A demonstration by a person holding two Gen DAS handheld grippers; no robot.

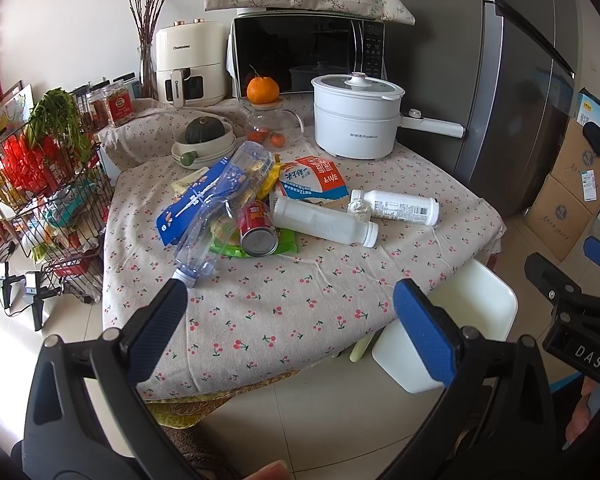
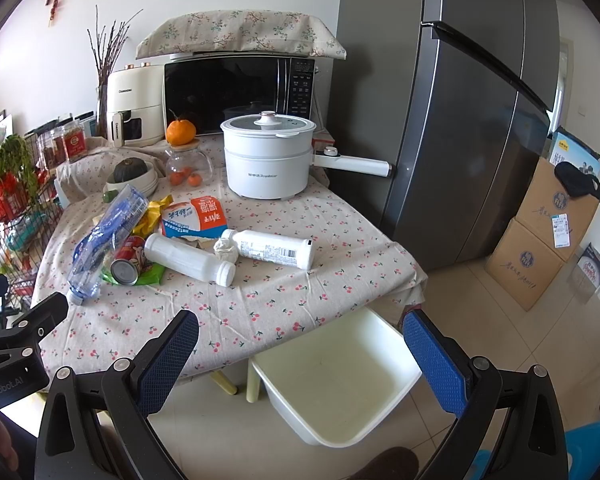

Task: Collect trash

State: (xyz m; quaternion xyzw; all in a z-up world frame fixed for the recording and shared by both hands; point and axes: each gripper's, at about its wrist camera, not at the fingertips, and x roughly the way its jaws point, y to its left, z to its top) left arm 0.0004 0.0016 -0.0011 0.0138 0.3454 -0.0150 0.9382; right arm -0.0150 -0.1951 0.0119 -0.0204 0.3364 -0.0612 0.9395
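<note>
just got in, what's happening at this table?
Trash pickup, not started. Both grippers, left and right, hover open and empty off the table's near edge. The pile is untouched: crushed clear bottle, red can, two white bottles, milk carton. A white bin sits on the floor.

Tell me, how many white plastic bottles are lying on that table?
2. One white bottle lies beside the red can; the other white bottle lies behind it, nearer the fridge. More may hide under the pile.
</note>
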